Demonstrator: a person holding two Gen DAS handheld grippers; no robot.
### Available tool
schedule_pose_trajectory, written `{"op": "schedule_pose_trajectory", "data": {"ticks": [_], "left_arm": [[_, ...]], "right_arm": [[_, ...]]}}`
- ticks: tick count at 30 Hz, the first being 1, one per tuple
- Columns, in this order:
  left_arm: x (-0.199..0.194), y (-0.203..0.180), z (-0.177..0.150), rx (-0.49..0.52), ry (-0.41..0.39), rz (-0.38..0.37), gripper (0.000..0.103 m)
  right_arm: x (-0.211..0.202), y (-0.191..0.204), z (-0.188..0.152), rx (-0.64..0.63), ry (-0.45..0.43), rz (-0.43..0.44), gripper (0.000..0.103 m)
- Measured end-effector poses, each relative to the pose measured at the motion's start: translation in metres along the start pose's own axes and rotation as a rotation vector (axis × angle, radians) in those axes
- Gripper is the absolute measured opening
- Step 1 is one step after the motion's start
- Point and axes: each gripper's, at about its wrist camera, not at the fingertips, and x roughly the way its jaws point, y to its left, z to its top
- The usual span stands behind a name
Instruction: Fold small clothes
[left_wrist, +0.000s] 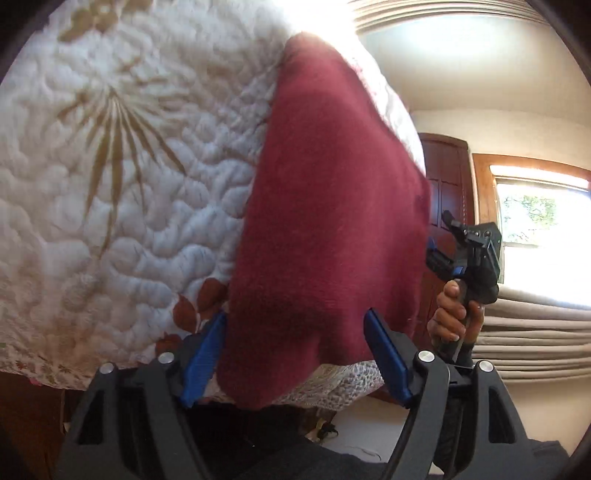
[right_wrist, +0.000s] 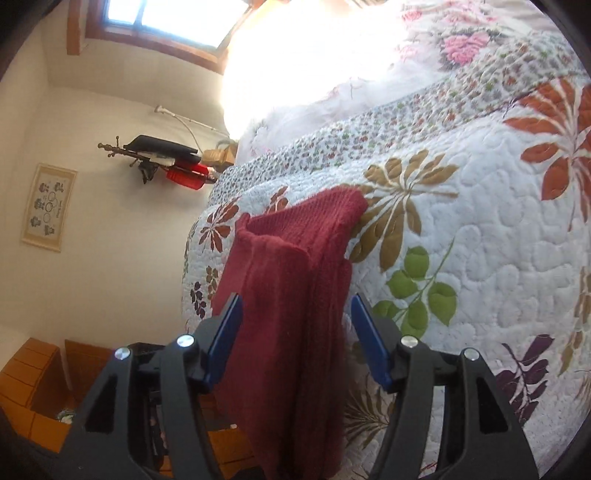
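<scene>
Left wrist view shows the maroon knit garment lying on the quilted bed, draped over the bed's near edge, with its long axis running away from the left tongs toward the far side. Those tongs are spread wide, the hanging hem between the two blue pads without being pinched. In the right wrist view the right tongs are spread too, straddling the same garment, which is folded into a narrow strip. Both tongs sit about equally near the hem. The hem's lowest part is cut off in the right view, and glare washes out the bed's far end. Beside the garment in the left view, a hand grips the right tool.
</scene>
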Motion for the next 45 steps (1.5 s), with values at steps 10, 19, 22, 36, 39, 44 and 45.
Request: {"op": "schedule_pose_trajectory", "data": {"ticks": [10,19,22,36,39,44,45], "left_arm": [[0.014,-0.071,-0.004,0.194,0.017,-0.150,0.078],[0.053,-0.067,-0.013,0.154,0.120,-0.172,0.077],[0.027,-0.083,0.017,0.195,0.026,-0.207,0.078],[0.073,-0.085,0.090,0.239,0.026,-0.044,0.082],[0.038,-0.108,0.067,0.298,0.000,-0.120,0.083],[0.049,-0.084,0.032,0.278,0.077,-0.111,0.083],[0.054,-0.071,0.031,0.257,0.079,-0.110,0.082]], "right_arm": [[0.058,0.021,0.027,-0.109,0.104,-0.192,0.010],[0.071,-0.006,0.025,-0.077,0.071,-0.215,0.015],[0.038,0.013,0.022,-0.105,-0.009,-0.177,0.020],[0.056,0.037,-0.059,-0.281,0.197,-0.235,0.000],[0.029,0.060,-0.069,-0.306,0.164,-0.178,0.008],[0.041,0.056,-0.099,-0.297,0.236,-0.179,0.004],[0.049,0.047,-0.102,-0.297,0.248,-0.232,0.000]]}}
